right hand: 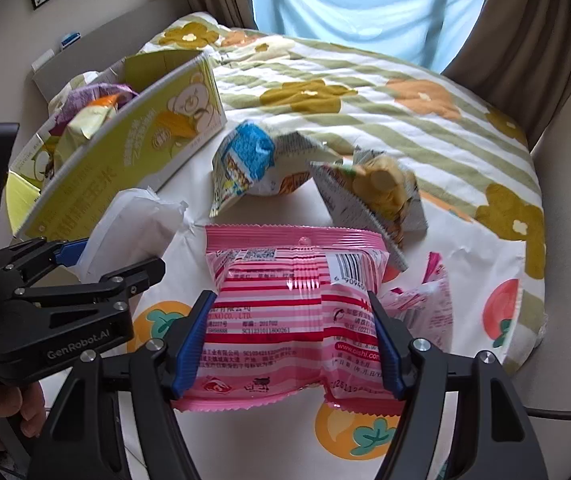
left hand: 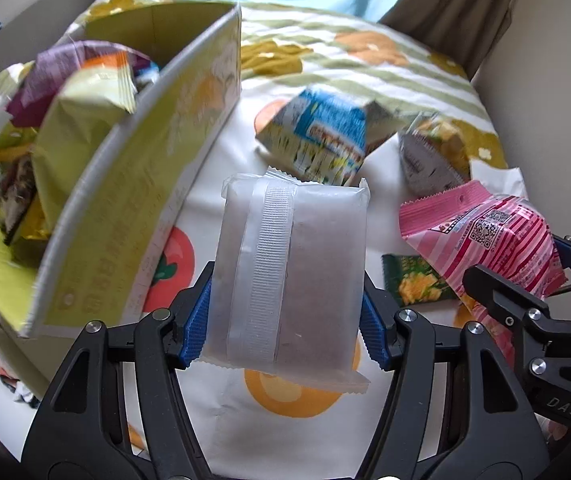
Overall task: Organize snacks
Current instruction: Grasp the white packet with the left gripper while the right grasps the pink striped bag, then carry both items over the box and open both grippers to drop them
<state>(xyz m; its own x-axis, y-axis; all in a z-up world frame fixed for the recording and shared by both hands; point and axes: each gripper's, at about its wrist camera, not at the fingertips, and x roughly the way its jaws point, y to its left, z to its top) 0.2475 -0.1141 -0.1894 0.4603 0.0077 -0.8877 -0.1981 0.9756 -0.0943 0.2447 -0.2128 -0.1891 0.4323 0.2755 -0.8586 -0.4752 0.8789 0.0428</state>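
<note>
My left gripper (left hand: 285, 316) is clamped on a frosted white packet (left hand: 291, 276), the 2 blue pads (left hand: 195, 326) pressing its long sides, and the packet hangs above the bedspread (left hand: 325, 60), seam side up. From the right wrist view I see that same left gripper (right hand: 85, 258) at the left edge, with the white packet (right hand: 133, 228) sticking out of it, just beside the green box.

My right gripper (right hand: 291, 338) is closed on a pink striped snack bag (right hand: 293, 312), back side up with the barcode showing; its pads (right hand: 187, 354) squeeze the bag's 2 edges. In the left wrist view the right gripper (left hand: 565, 264) comes in from the right, with the pink bag (left hand: 485, 240) held out in front of it.

The green cardboard box (left hand: 137, 208) sits to my left on the bed, open on top, and already holds several bags, a purple one (left hand: 57, 76) and a pale green one (left hand: 93, 100) on top. Loose on the bedspread (right hand: 365, 92) beyond the grippers lie a blue and white bag (right hand: 245, 164) and, touching it on the right, a grey bag with yellow snacks pictured (right hand: 377, 188). A small dark green packet (left hand: 413, 280) lies flat between my 2 grippers, partly under the pink bag. Another small pink packet (right hand: 425, 304) lies just right of the held bag. Curtains (right hand: 525, 40) hang behind the bed.
</note>
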